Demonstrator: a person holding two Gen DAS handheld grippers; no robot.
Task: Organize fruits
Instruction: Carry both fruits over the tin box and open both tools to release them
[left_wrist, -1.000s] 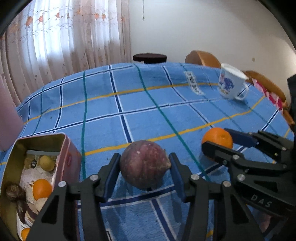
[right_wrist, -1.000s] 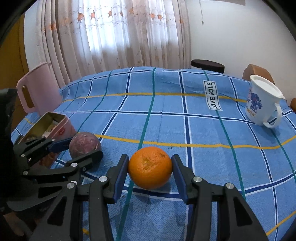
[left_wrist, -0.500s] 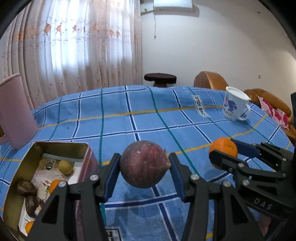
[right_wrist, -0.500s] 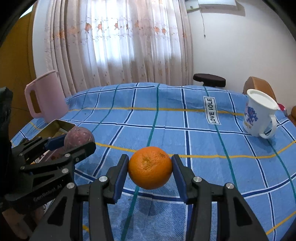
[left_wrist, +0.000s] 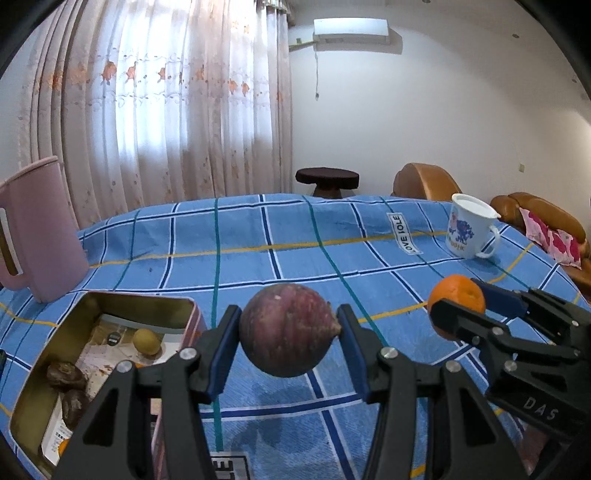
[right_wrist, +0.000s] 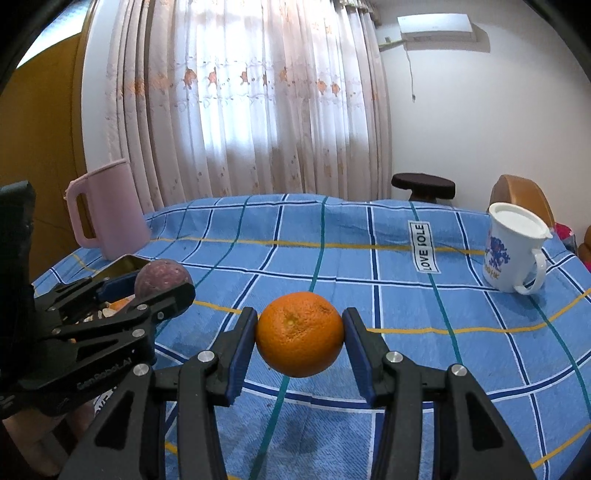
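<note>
My left gripper (left_wrist: 288, 328) is shut on a round purple fruit (left_wrist: 286, 328) and holds it above the blue checked tablecloth, just right of an open metal tin (left_wrist: 177, 300). The tin holds a yellow fruit (left_wrist: 146, 341), two dark brown fruits (left_wrist: 66, 374) and some orange ones on paper. My right gripper (right_wrist: 300, 332) is shut on an orange (right_wrist: 300, 334), lifted off the cloth. In the left wrist view the orange (left_wrist: 458, 297) and right gripper show at right. In the right wrist view the purple fruit (right_wrist: 162, 275) and left gripper show at left.
A pink pitcher (left_wrist: 37, 232) stands at the far left of the table behind the tin. A white lidded mug (right_wrist: 511, 251) with a blue print stands at the far right. A dark stool (left_wrist: 327, 177) and brown sofa (left_wrist: 532, 214) lie beyond the table.
Both grippers have risen with their fruits, lifting the purple fruit and the orange off the cloth. The views tilted up, showing more wall and curtain.
</note>
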